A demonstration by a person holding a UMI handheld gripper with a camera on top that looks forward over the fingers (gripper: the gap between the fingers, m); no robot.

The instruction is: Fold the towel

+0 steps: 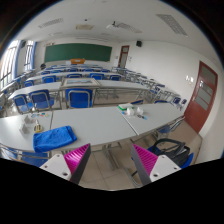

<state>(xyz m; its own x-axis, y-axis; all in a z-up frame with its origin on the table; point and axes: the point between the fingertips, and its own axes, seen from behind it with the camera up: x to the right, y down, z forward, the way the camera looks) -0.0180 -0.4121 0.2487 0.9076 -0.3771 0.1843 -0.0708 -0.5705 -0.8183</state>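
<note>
Classroom w/ rows of desks; gripper point(111, 158) held high, fingers spread & holding nothing, prob. approaching; blue towel point(53, 138) lies crumpled on white table point(100, 122), ahead-left of the fingers, well apart, not yet folded.

The tongs point(112, 162) are held level, fingers spread wide apart, magenta pads point(148, 160) facing inward, gripping nothing.

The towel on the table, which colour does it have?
Blue. The towel lies on the white table; the gripper view shows it.
</note>
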